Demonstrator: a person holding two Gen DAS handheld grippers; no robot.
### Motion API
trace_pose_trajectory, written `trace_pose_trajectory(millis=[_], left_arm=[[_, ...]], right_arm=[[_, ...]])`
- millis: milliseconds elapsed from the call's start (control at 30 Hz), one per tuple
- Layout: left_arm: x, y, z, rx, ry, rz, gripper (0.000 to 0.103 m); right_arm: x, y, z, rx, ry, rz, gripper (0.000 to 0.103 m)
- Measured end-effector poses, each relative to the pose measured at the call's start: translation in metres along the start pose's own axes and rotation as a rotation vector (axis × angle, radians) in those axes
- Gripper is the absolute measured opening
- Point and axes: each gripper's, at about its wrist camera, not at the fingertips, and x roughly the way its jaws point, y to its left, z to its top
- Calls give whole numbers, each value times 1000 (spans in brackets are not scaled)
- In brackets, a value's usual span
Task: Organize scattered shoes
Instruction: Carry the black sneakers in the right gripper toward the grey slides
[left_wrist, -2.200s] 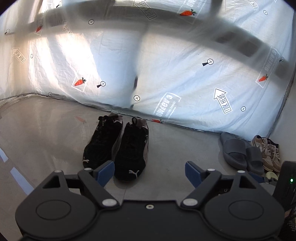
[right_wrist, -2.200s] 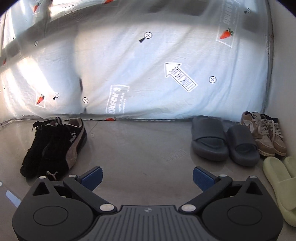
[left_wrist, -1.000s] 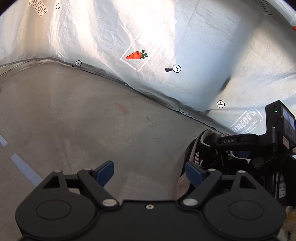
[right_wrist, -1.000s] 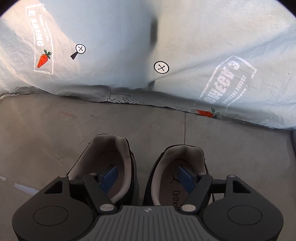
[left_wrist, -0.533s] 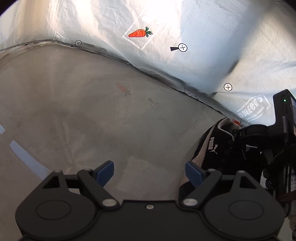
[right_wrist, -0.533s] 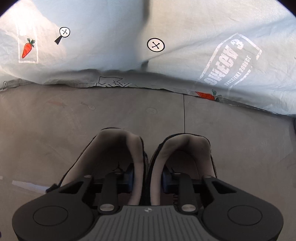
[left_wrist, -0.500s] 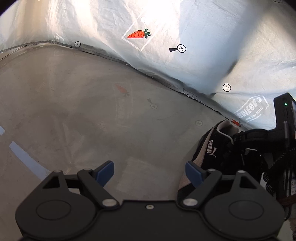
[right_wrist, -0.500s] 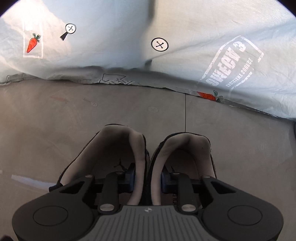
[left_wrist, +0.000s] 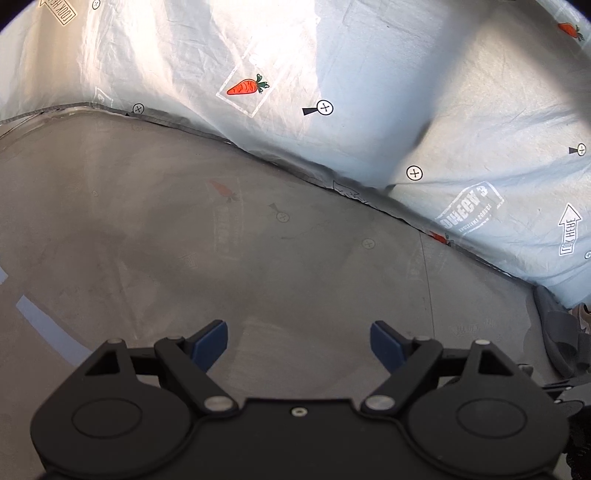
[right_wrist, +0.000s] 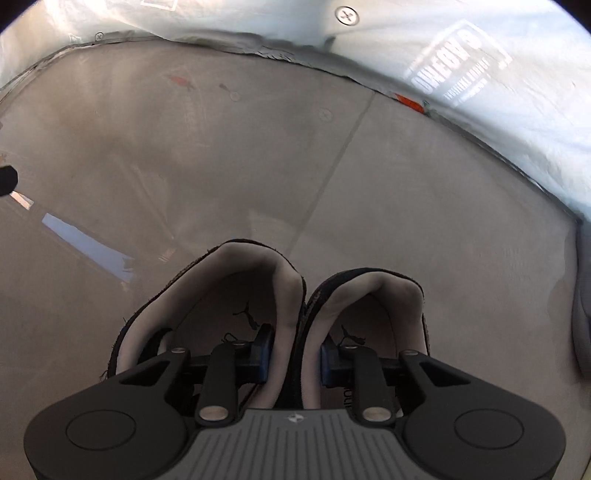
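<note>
A pair of black sneakers with grey lining hangs side by side in the right wrist view, the left shoe (right_wrist: 236, 280) and the right shoe (right_wrist: 373, 295) with heels pointing away. My right gripper (right_wrist: 294, 354) is shut on their two inner collars, one blue pad inside each shoe, pinching them together above the grey floor. Low over bare floor, my left gripper (left_wrist: 299, 339) stands open with nothing between its fingers. The sneakers do not show in the left wrist view.
A plastic sheet wall (left_wrist: 369, 92) printed with carrots and arrows runs along the far edge of the floor. A dark grey slide (left_wrist: 557, 332) lies at the right edge, also the slide (right_wrist: 583, 314). A blue tape strip (left_wrist: 40, 321) marks the floor at left.
The right jaws closed on the sneakers' inner collars and carried the pair back from the wall. The sneakers and right gripper left the left wrist view, which swung right.
</note>
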Motion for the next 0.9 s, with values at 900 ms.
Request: trace_pose_trajectory(millis=[900], left_arm=[[-71,-308,-114,212,1,-99,85]], right_arm=[[-30,-332,-158,166,-63,-81,27]])
